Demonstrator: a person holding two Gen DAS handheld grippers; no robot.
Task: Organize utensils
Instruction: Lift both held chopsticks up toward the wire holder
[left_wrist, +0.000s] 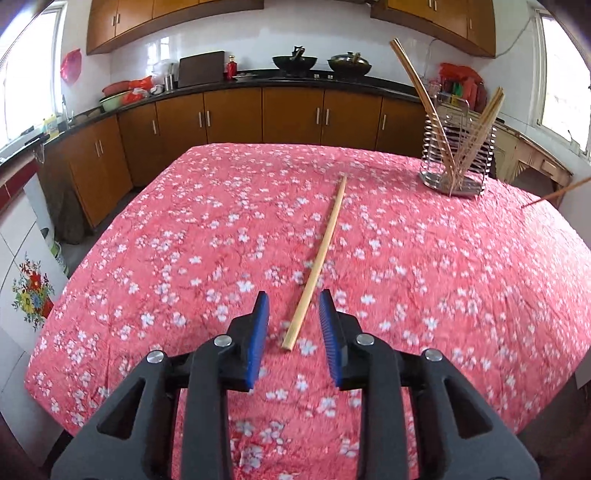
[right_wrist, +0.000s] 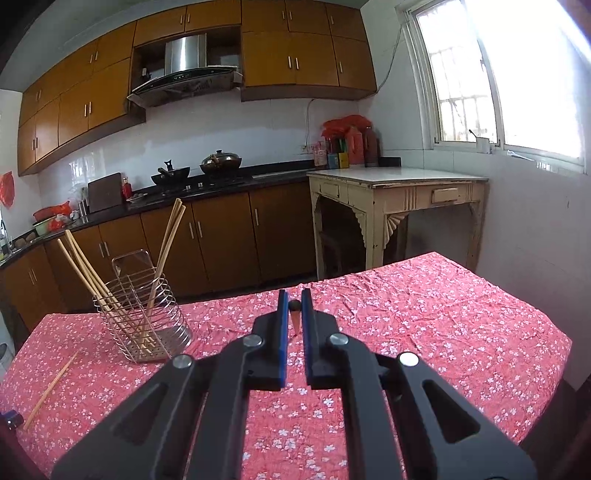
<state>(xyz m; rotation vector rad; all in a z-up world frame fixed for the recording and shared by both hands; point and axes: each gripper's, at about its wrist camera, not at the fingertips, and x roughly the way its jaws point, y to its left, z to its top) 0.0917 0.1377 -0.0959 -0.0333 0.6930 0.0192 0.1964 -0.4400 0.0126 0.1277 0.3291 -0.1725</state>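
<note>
My open left tongs (left_wrist: 293, 314) straddle the near end of the long bamboo chopstick (left_wrist: 317, 264), whose axis runs away toward the wire holder (left_wrist: 456, 162), while my right tongs (right_wrist: 294, 314) grip another stick.

1 bamboo chopstick (left_wrist: 317, 263) lies flat on the tablecloth (left_wrist: 443, 277); far right, the wire holder (left_wrist: 456, 162) keeps several chopsticks (left_wrist: 476, 136) leaning.

Left black two-finger gripper with blue pads (left_wrist: 294, 301): jaws apart. Right black two-finger gripper with blue pads (right_wrist: 294, 300): jaws nearly closed.
</note>
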